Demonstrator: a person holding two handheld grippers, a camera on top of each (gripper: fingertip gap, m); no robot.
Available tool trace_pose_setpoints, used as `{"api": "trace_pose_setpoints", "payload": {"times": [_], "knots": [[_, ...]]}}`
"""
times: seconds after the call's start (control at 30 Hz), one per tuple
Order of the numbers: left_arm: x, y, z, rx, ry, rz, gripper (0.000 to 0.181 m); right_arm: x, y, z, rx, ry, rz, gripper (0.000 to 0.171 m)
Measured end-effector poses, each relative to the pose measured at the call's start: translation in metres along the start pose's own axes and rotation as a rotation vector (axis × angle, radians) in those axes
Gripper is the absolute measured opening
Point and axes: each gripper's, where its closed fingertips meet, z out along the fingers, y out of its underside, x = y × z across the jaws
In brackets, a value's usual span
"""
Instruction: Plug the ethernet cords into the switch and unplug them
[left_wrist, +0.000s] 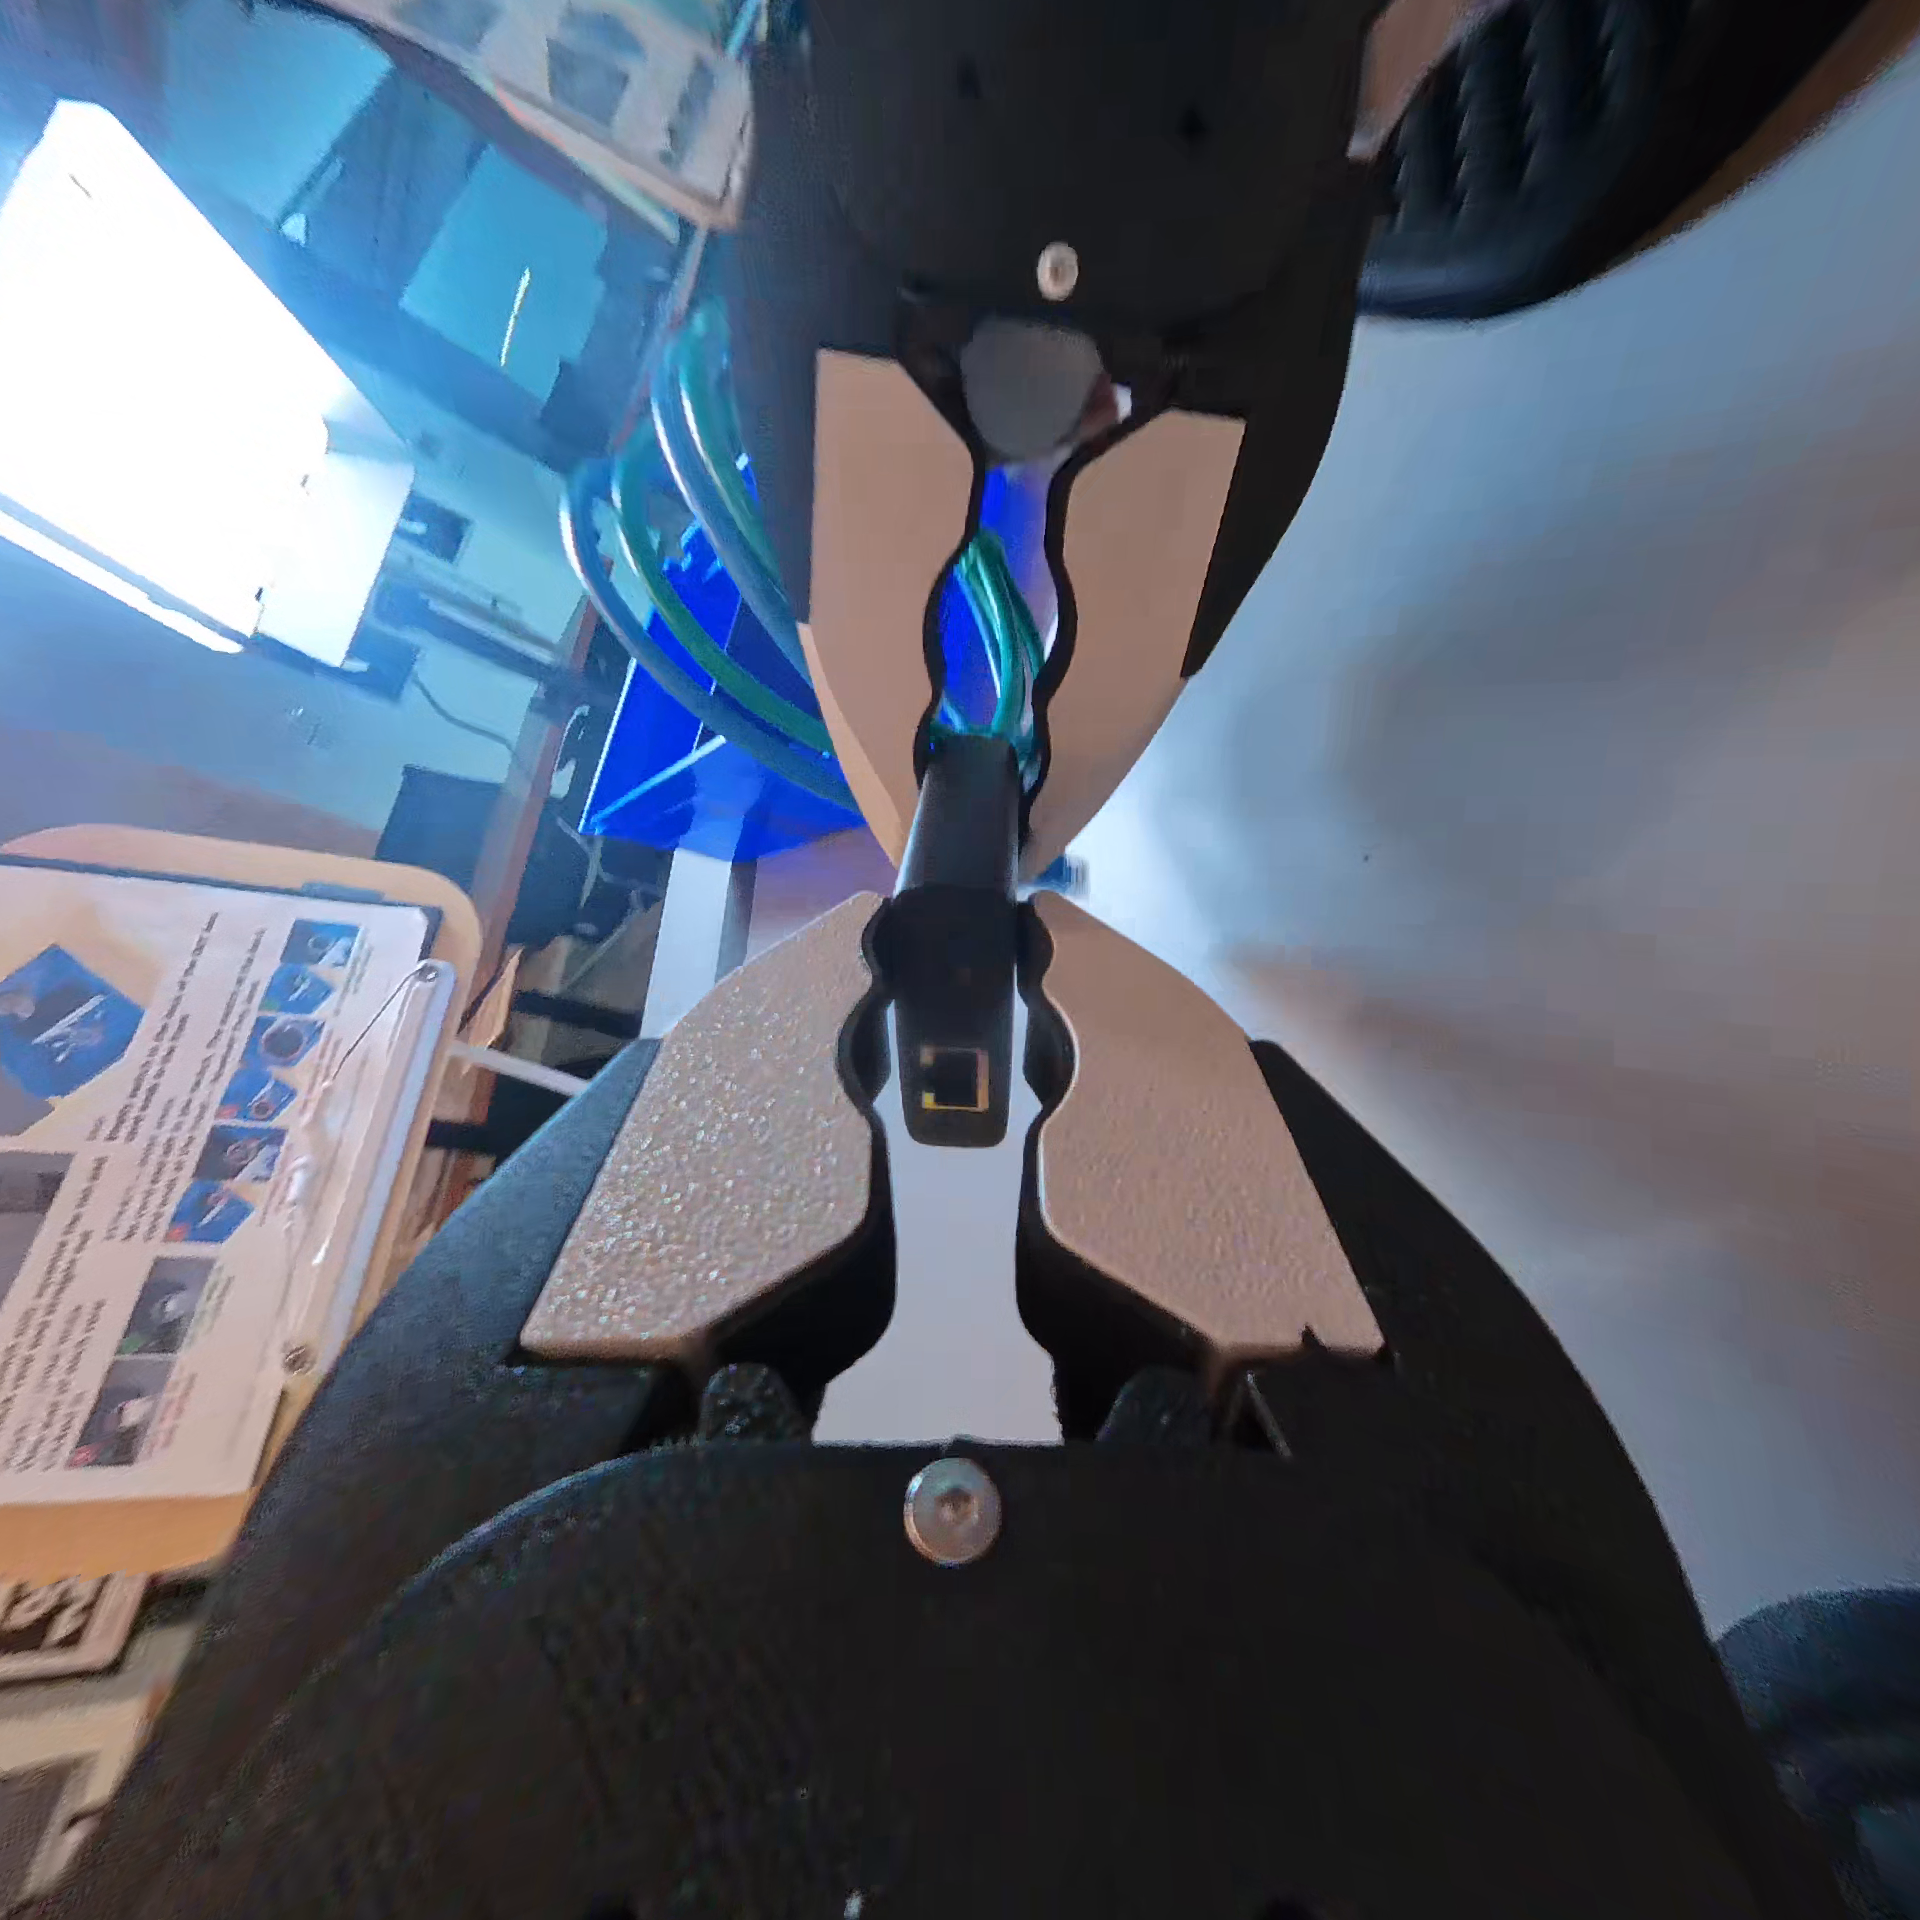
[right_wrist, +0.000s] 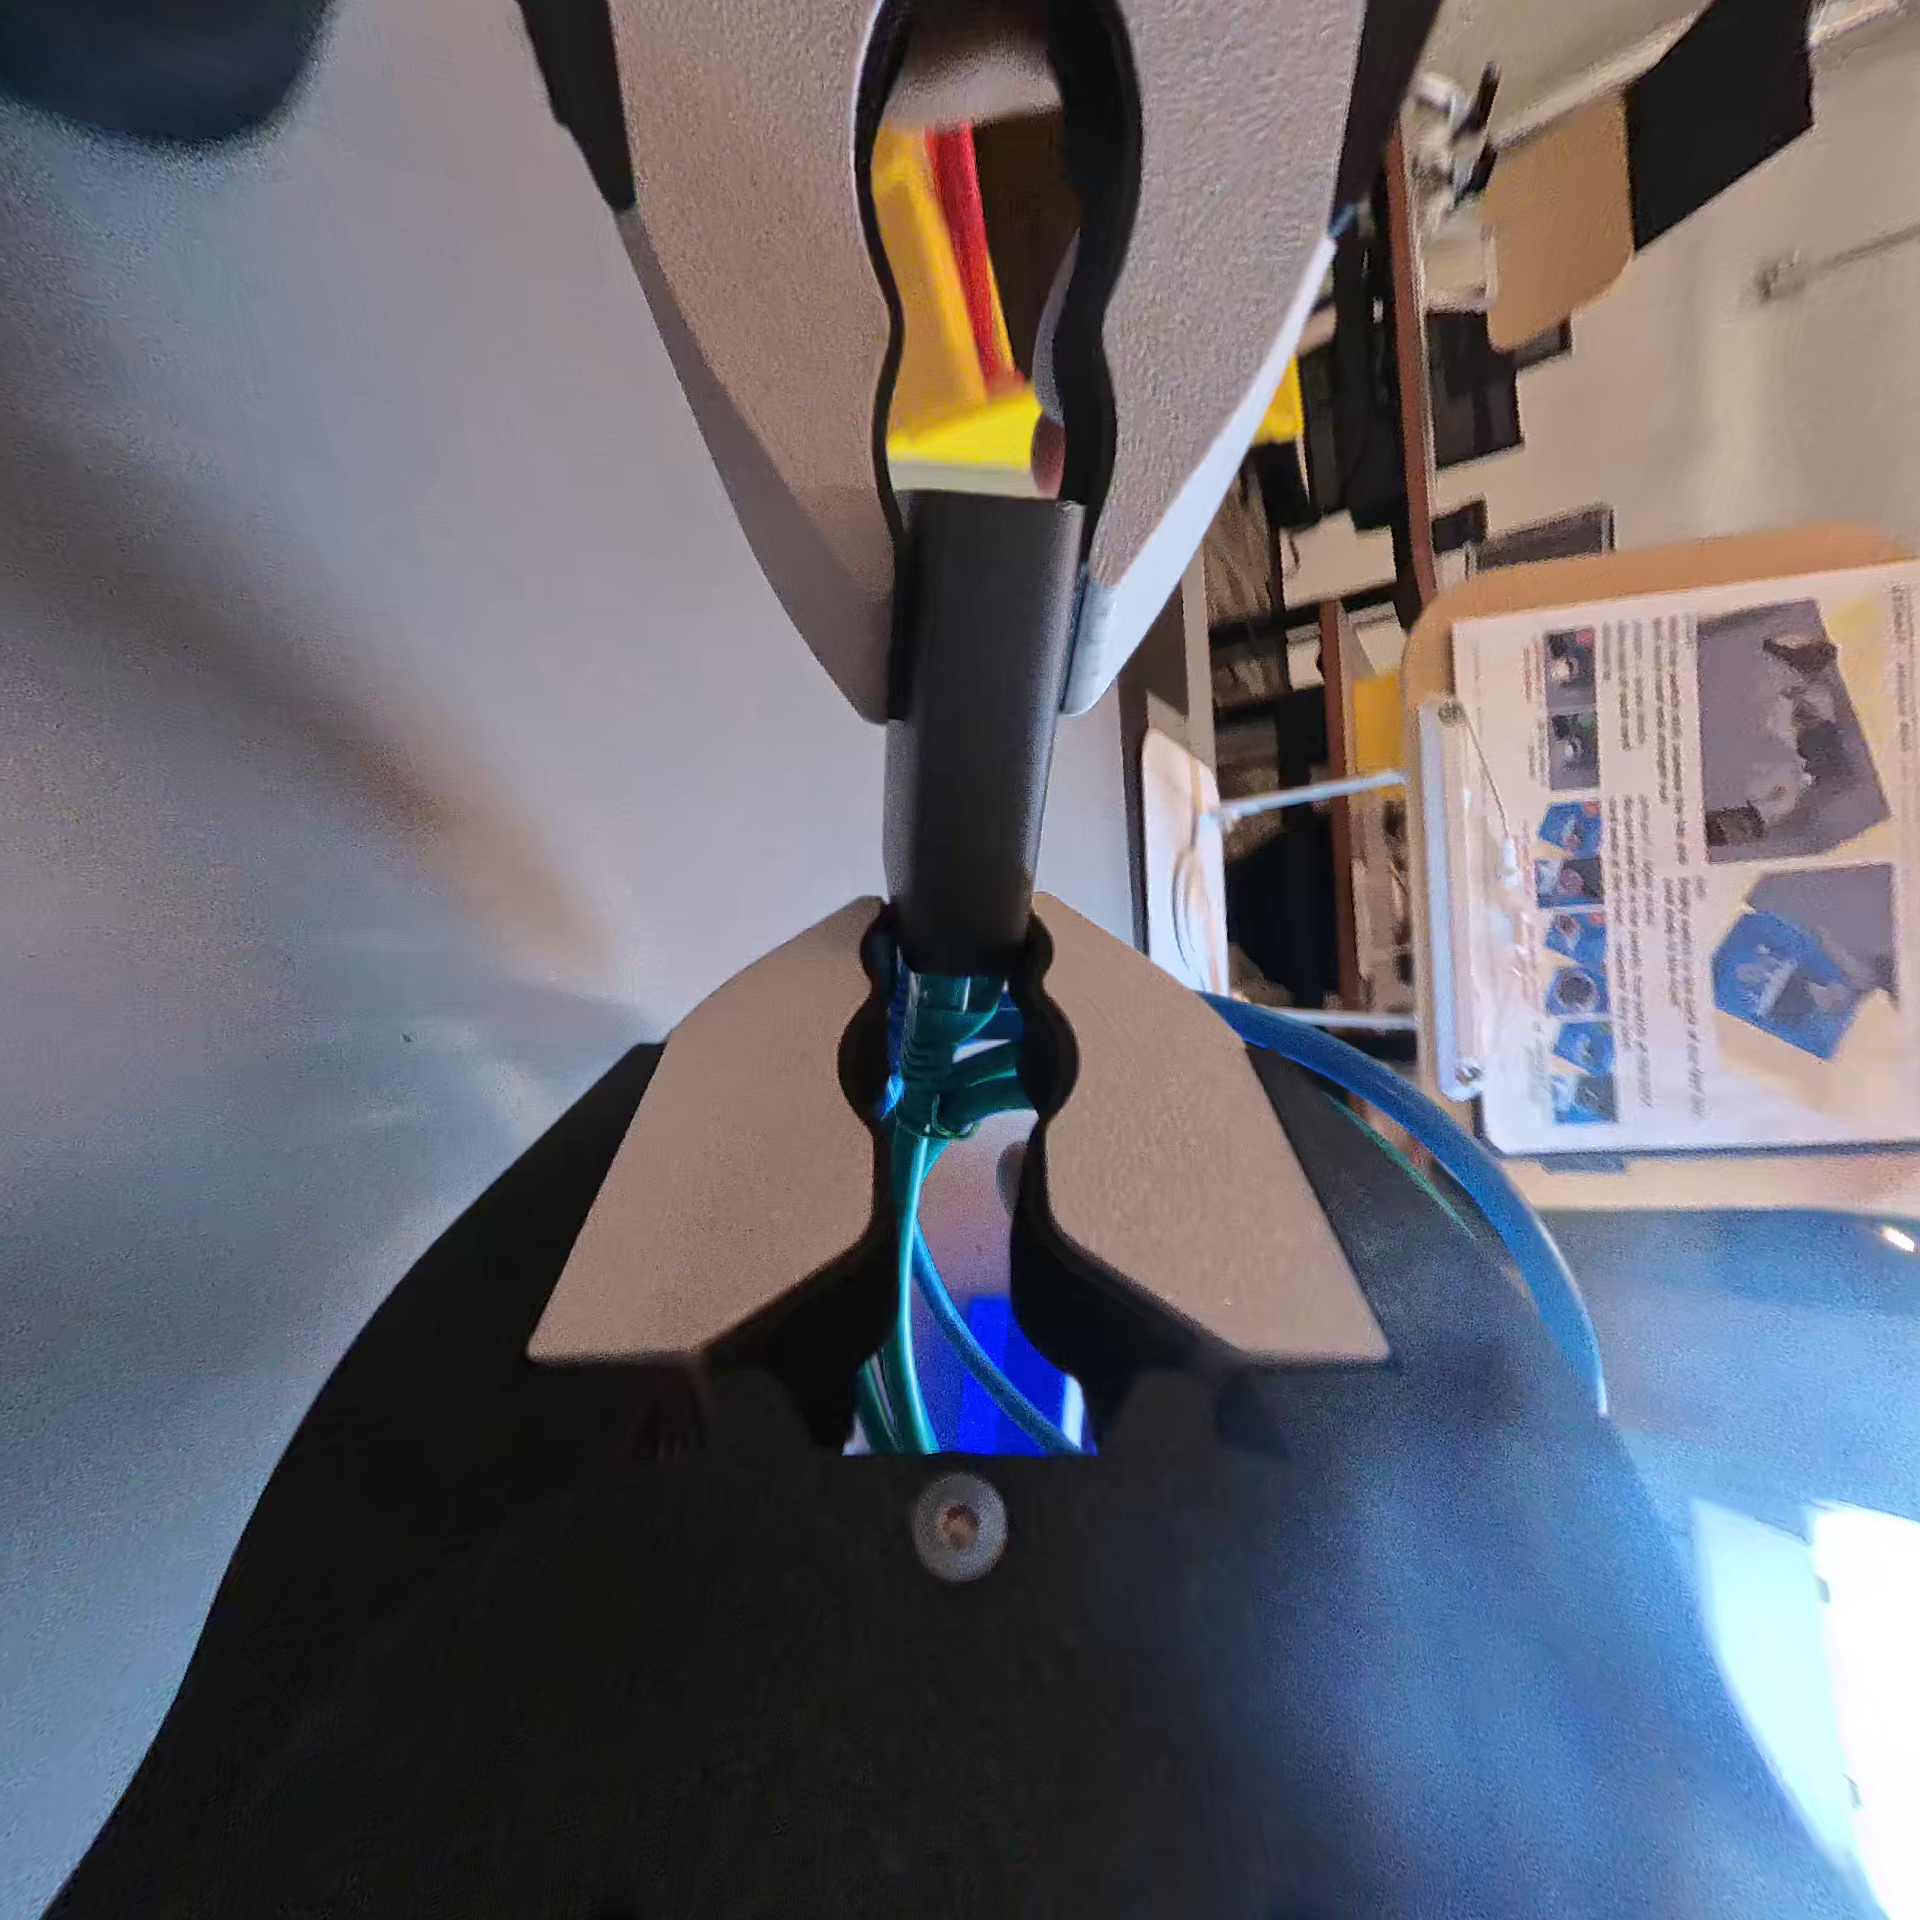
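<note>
The black switch (left_wrist: 951, 997) is a narrow box held in the air between both grippers. My left gripper (left_wrist: 951, 914) is shut on one end of it, and an empty port (left_wrist: 954, 1081) faces the camera between my fingers. My right gripper (left_wrist: 961, 821) faces it and is shut on the other end. In the right wrist view my right gripper (right_wrist: 956, 925) clamps the switch (right_wrist: 971, 748), with green plugs (right_wrist: 935, 1029) and blue cords (right_wrist: 1455, 1143) plugged in behind the fingertips. The left gripper (right_wrist: 982, 707) holds the far end. Green and blue cords (left_wrist: 675, 582) loop away.
A clipboard with a printed sheet (left_wrist: 187, 1143) stands to the side, and also shows in the right wrist view (right_wrist: 1683, 862). A blue bin (left_wrist: 675, 748) sits behind the cords. A yellow and red object (right_wrist: 945, 312) lies beyond the left gripper. The white tabletop (left_wrist: 1558, 727) is below.
</note>
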Motion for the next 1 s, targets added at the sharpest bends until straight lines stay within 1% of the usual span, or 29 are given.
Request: {"api": "trace_pose_setpoints", "payload": {"times": [0.1, 0.17, 0.33, 0.47, 0.5, 0.57, 0.63, 0.73, 0.83, 1.0], "knots": [[0.005, 0.014, 0.013, -0.118, -0.04, 0.092, 0.022, -0.003, 0.008, 0.001, -0.094, 0.035, -0.076, 0.021], [0.007, 0.015, 0.015, -0.124, -0.041, 0.107, 0.021, -0.006, 0.011, 0.001, -0.117, 0.041, -0.108, 0.02], [0.004, 0.001, 0.006, -0.009, -0.094, 0.161, 0.022, -0.002, -0.001, -0.008, 0.017, 0.064, -0.068, 0.021], [0.005, -0.015, 0.0, 0.04, -0.102, 0.196, 0.021, -0.003, -0.008, -0.012, 0.147, 0.035, -0.018, 0.03], [0.005, -0.02, -0.001, 0.052, -0.098, 0.2, 0.021, -0.004, -0.009, -0.012, 0.17, 0.032, -0.021, 0.036], [0.009, -0.028, -0.003, 0.073, -0.088, 0.208, 0.021, -0.006, -0.009, -0.009, 0.187, 0.028, -0.036, 0.042], [0.012, -0.035, -0.004, 0.088, -0.074, 0.21, 0.021, -0.005, -0.009, -0.007, 0.198, 0.033, -0.031, 0.043], [0.012, -0.037, -0.006, 0.096, -0.069, 0.197, 0.021, -0.005, -0.011, -0.006, 0.233, 0.023, -0.016, 0.043], [0.003, -0.032, -0.011, 0.099, -0.081, 0.138, 0.022, -0.003, -0.017, -0.015, 0.293, 0.022, 0.012, 0.042], [-0.016, -0.029, -0.025, 0.129, -0.119, 0.058, 0.021, 0.011, -0.02, -0.045, 0.435, -0.025, 0.222, 0.042]]}}
